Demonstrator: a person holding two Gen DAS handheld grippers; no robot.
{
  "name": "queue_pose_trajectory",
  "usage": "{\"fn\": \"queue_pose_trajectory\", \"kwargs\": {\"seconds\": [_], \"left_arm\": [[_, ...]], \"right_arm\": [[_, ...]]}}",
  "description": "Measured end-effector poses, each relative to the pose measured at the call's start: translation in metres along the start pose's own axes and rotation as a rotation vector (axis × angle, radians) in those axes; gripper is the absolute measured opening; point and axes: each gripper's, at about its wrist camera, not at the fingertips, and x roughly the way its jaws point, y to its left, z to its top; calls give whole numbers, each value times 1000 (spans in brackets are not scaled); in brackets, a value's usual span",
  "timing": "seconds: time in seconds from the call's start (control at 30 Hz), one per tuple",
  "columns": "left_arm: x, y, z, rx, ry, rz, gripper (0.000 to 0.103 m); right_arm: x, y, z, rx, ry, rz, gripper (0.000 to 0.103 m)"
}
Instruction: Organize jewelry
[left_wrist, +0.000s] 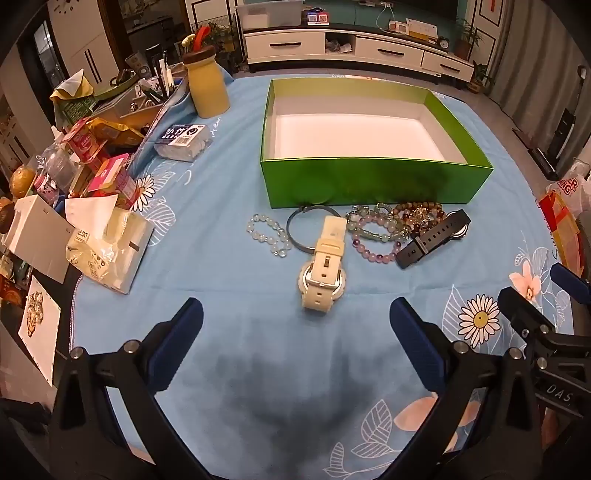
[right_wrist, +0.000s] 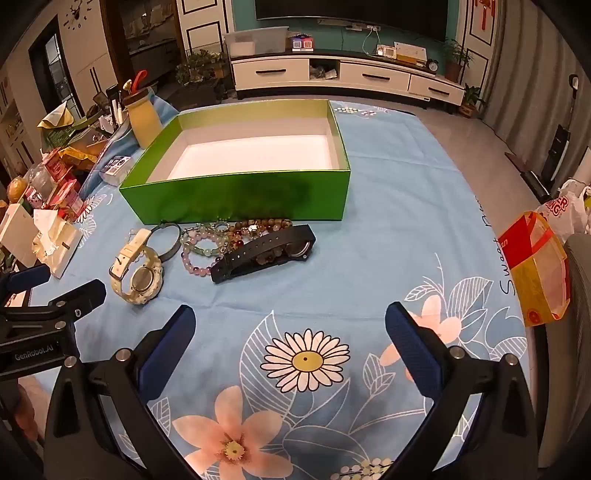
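Both grippers hang over the blue floral tablecloth (left_wrist: 229, 288), jaws spread wide, nothing between them: left gripper (left_wrist: 295, 325), right gripper (right_wrist: 290, 325). In the left view's centre, left to right: clear bead bracelet (left_wrist: 267, 234), dark bangle (left_wrist: 295, 227), white watch (left_wrist: 325, 264) with its strap running bottom to top toward the green box (left_wrist: 369, 181), bead bracelets (left_wrist: 384, 230), black watch (left_wrist: 432, 236) slanting up-right.

Left gripper (left_wrist: 295, 325) hangs tilted steeply down over the desk (left_wrist: 258, 295), jaws spread wide, nothing between its blue pads. Right gripper (right_wrist: 290, 325) alongside, same steep tilt, jaws wide and empty too. Both clear of the desk, neither touching it.
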Motion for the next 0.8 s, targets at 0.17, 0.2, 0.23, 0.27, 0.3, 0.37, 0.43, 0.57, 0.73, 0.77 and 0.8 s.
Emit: {"fn": "queue_pose_trajectory", "kwargs": {"seconds": [0.17,0.2,0.23,0.27,0.3,0.37,0.43,0.57,0.73,0.77,0.8], "left_arm": [[-2,-2,-1,12,-6,1,101],[0,-2,-4,12,-5,1,101],[1,-2,-5,12,-4,1,101],[2,-2,-3,8,4,-1,101],[2,-2,-4,6,3,-1,101],[3,-1,-5,2,6,-6,101],[5,-1,-6,1,10,-9,101],[7,1,-4,-4,12,-9,101],[7,2,-5,-5,12,-5,101],[7,2,-5,-4,12,-5,101],[7,2,-5,-3,12,-4,101]], "right_arm": [[-1,0,1,1,-9,2,102],[-1,2,2,-1,-8,-2,102],[1,0,0,0,-7,-2,102],[1,0,0,1,-6,-3,102],[3,-1,-1,1,-6,-4,102],[2,-3,0,1,-3,-1,102],[2,-3,1,1,1,-2,102],[1,-2,1,-1,-2,-5,102],[2,1,0,-4,-1,-2,102],[2,2,0,-6,-2,-3,102],[2,2,0,-5,-2,-3,102]]}}
